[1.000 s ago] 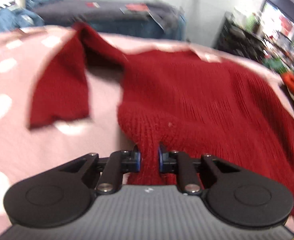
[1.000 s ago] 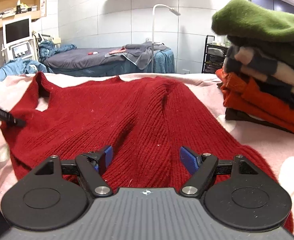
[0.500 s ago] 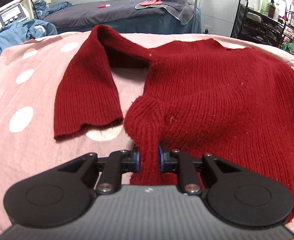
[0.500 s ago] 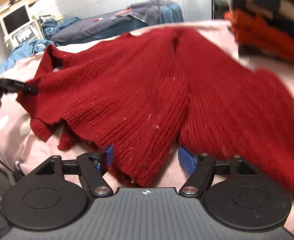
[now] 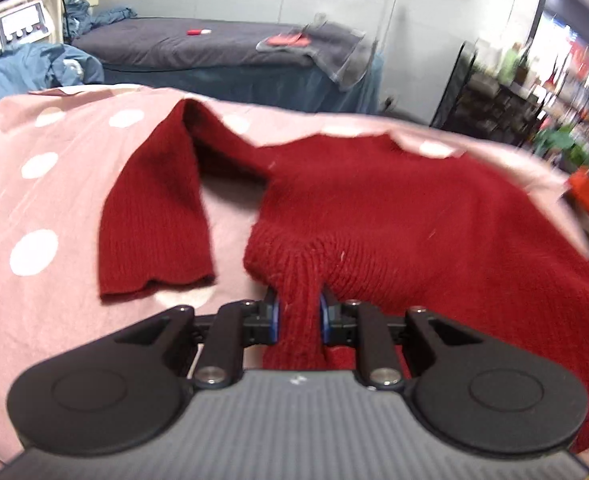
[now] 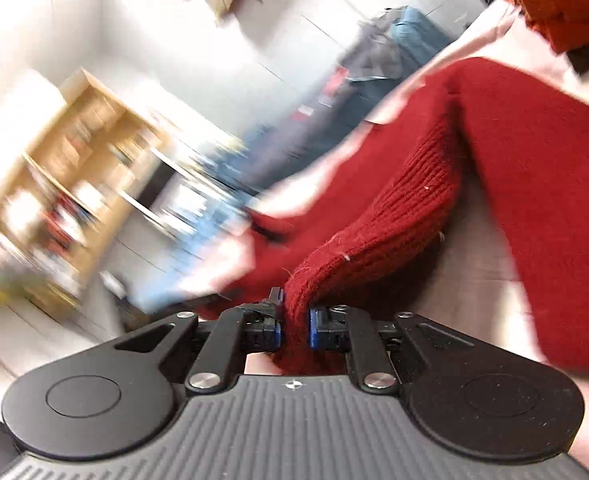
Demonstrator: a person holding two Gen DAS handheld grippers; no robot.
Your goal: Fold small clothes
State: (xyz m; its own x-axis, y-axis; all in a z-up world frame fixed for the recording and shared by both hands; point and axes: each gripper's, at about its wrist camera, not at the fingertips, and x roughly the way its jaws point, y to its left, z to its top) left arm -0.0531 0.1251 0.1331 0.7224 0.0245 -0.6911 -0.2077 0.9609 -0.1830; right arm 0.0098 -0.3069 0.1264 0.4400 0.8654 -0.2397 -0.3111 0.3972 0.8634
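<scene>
The red knit sweater (image 5: 434,208) lies spread on a pink sheet with white dots (image 5: 46,208), and both tools have hold of its near hem. The left gripper (image 5: 297,314) is nearly closed, its blue pads (image 5: 275,312) pinching a bunched fold of the ribbed edge that rises straight out from between them. From that pinch the body of the sweater runs away and to the right, while one sleeve (image 5: 154,216) lies flat to the left, bent back at the shoulder with its cuff pointing toward the camera.

In the right wrist view the whole scene is tilted and heavily blurred. The right gripper (image 6: 295,326) has its jaws closing, and a folded lump of the same red knit sits between them with the pads (image 6: 313,328) against it; the cloth is lifted off the sheet there and arches away to the upper right.

No writing or label can be read in either view.

Beyond the sheet stands a bed with a dark grey cover (image 5: 198,46), a small red item on it. A heap of blue cloth (image 5: 34,68) and a white machine with knobs (image 5: 22,26) sit at the left, a dark rack (image 5: 490,96) at the right. A stack of folded clothes, orange among them (image 6: 566,4), sits on the sheet past the sweater, and blurred wooden shelves (image 6: 78,152) stand on the wall
</scene>
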